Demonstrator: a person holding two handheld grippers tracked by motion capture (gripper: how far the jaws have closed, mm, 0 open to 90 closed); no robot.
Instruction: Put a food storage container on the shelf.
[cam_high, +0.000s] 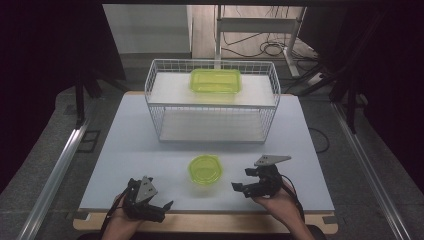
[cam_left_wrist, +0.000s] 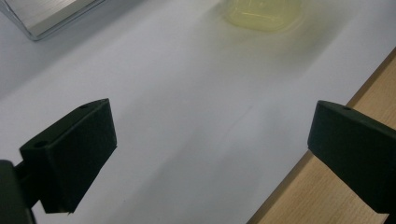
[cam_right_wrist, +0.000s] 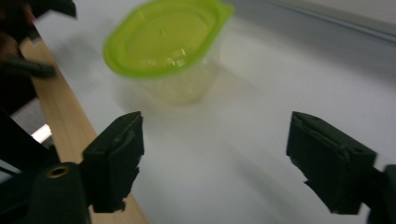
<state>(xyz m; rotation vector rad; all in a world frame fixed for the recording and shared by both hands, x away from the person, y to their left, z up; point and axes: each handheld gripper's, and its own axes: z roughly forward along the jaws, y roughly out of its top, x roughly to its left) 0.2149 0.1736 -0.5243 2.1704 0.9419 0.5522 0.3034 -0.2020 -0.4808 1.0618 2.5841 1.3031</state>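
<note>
A small round clear tub with a lime-green lid (cam_high: 204, 169) stands on the white tabletop (cam_high: 130, 150) near the front, between my two grippers. My right gripper (cam_high: 241, 179) lies just right of it, pointing left at it, jaws open and empty. In the right gripper view the tub (cam_right_wrist: 166, 44) sits ahead of the open jaws of the right gripper (cam_right_wrist: 215, 149), apart from them. My left gripper (cam_high: 162, 209) rests at the front edge, left of the tub, open with nothing between its jaws. In the left gripper view, past the left gripper (cam_left_wrist: 212, 140), the tub (cam_left_wrist: 263, 14) is a blur far ahead.
A white wire rack (cam_high: 212, 102) with two shelves stands at the back middle of the table. A flat rectangular green-lidded box (cam_high: 215, 80) lies on its top shelf. A wooden strip (cam_high: 210, 222) borders the table's front edge. Metal rails run along both sides.
</note>
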